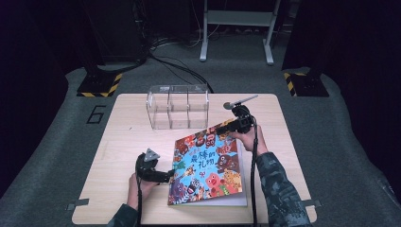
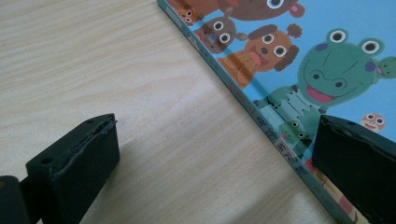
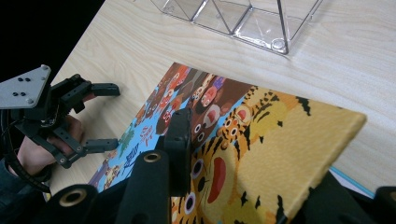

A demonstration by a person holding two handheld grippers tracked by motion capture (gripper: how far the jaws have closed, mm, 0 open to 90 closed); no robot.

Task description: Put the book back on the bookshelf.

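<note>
Picture book (image 1: 208, 165) lies on the right half of the worktop (image 1: 113, 142), spine to the left, front cover (image 3: 261, 154) lifted at its far right corner. Pages below it sit flat.

Right gripper (image 1: 226, 126) has its fingers (image 3: 180, 140) clamped on that cover, near the far edge; one finger on top of the tiger art, the other under the board. Grip is shallow and close to one corner.

Left gripper (image 1: 166, 177) sits at the spine side, near-left of the book, fingers (image 2: 79, 158) apart: one on bare wood, the other over the cover just inside the spine. Not pressing on anything that I can tell.

Clear divided box (image 1: 178, 107) stands at the far edge, apart from the book.

Risks, my read:
- Corner-only pinch: swing the cover over and it can twist or slip out, slapping shut.
- Nothing pins the spine, so the whole book may slide or pivot left with the pull instead of opening.
- Left finger above the cover sits in the swing path; cover may hit it.
- Lifting far-ward could nudge the box.
</note>
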